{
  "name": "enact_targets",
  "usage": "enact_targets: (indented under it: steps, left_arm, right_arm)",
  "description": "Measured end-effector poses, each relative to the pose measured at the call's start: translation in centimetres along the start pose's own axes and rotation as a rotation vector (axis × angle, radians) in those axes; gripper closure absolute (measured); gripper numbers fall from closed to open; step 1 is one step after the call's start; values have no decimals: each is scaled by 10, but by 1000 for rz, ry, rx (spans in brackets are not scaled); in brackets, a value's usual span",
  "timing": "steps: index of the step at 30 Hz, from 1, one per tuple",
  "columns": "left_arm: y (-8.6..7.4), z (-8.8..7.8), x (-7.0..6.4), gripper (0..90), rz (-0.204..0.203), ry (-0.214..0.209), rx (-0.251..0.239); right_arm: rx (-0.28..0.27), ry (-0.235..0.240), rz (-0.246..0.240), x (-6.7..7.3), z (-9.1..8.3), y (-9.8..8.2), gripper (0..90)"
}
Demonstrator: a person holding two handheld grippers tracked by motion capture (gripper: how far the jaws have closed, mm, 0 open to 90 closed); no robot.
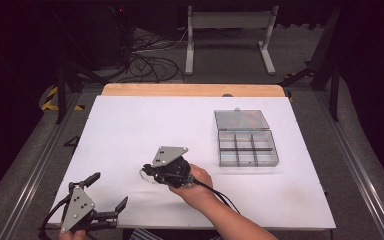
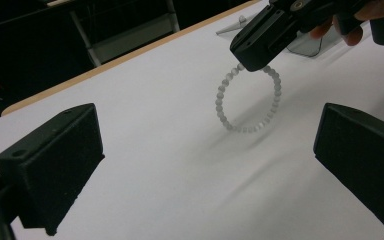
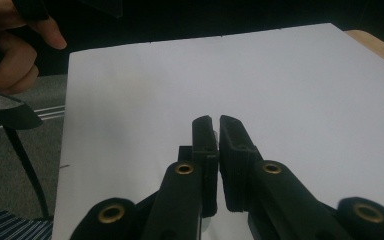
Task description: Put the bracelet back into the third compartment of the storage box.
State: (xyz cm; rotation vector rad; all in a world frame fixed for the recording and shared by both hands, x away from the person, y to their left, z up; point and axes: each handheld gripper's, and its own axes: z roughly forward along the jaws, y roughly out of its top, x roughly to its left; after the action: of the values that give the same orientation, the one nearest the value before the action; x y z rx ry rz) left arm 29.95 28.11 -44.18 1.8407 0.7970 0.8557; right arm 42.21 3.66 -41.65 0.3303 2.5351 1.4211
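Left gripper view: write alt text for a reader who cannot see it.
A bead bracelet hangs from the shut right gripper above the white table, its lower beads near the surface. The left gripper frames the foreground with its jaws wide apart and nothing between them.

Open compartment box (image 1: 246, 145), white table (image 1: 130, 130)

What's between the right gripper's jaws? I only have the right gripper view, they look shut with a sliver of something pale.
Observer: A bead bracelet; the right gripper pinches it at the top, and the loop hangs below.
Operator: Off the table?
Observer: Mostly; from the left gripper view I can't tell if its lowest beads touch the white table.
Operator: Left gripper?
Observer: The left gripper is open at the table's near left corner, holding nothing.
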Motion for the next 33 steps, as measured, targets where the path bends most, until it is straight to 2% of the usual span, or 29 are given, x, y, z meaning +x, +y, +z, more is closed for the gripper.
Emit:
enact_targets:
  steps: [12,15,19,33]
  left_arm:
    - [0,1,-1,3,-9,-5,2]
    - [0,1,0,3,1,-2,4]
    - [0,1,-1,3,-10,-5,2]
    - [0,1,0,3,-4,-2,6]
  right_arm:
    - [3,-32,-11,-7,-16,3,867]
    - [1,-40,-12,-9,-20,4,867]
    - [4,-53,-7,-11,-25,5,867]
    - [-3,-122,17,-30,-56,4,866]
